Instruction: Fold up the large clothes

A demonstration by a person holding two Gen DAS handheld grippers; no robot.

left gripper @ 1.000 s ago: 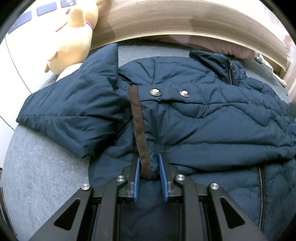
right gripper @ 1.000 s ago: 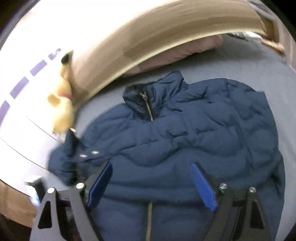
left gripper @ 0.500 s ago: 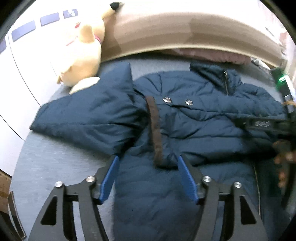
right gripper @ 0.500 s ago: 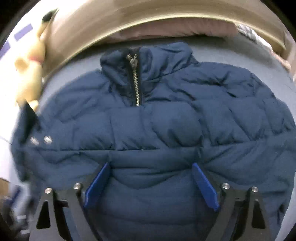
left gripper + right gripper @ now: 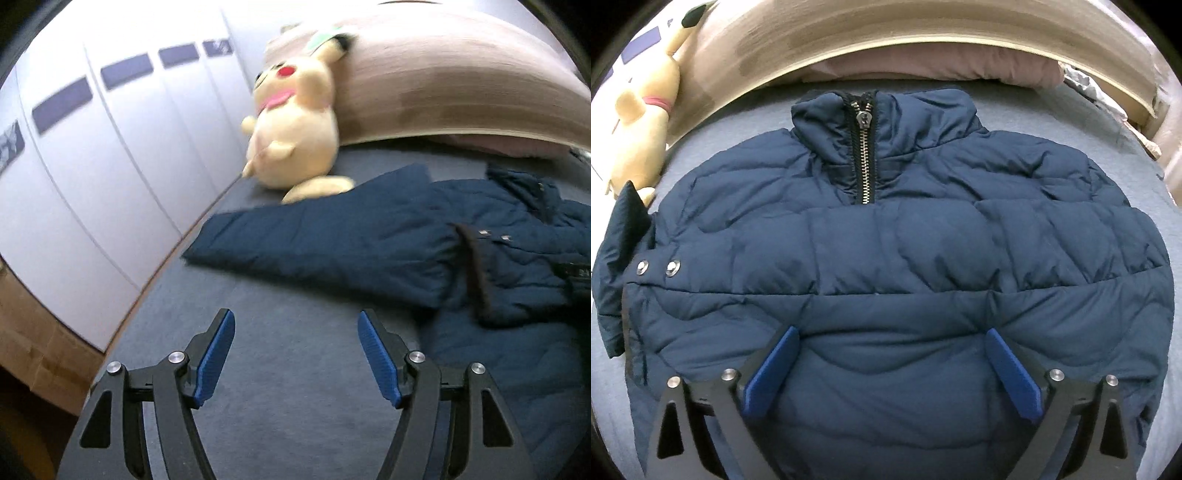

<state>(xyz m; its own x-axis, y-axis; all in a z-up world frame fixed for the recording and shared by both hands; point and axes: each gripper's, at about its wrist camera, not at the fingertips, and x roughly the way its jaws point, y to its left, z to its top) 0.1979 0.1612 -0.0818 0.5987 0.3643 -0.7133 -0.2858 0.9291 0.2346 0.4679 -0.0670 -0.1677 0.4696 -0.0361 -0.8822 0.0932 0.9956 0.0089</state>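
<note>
1. Cream plush toy [image 5: 295,125] sits far left against the wooden headboard [image 5: 461,85], white wardrobe doors [image 5: 122,155] beside it.
2. My left gripper [image 5: 295,354] hangs over bare grey bedding [image 5: 295,406], jaws apart after just opening, nothing between them.
3. The navy puffer jacket [image 5: 886,258] lies flat on the bed, zipped collar [image 5: 864,147] toward the headboard, one sleeve [image 5: 332,243] folded across by the toy.
4. My right gripper [image 5: 892,365] is over the jacket's front, jaws spread wide and just opening further, only padded fabric between them, not clamped.
</note>
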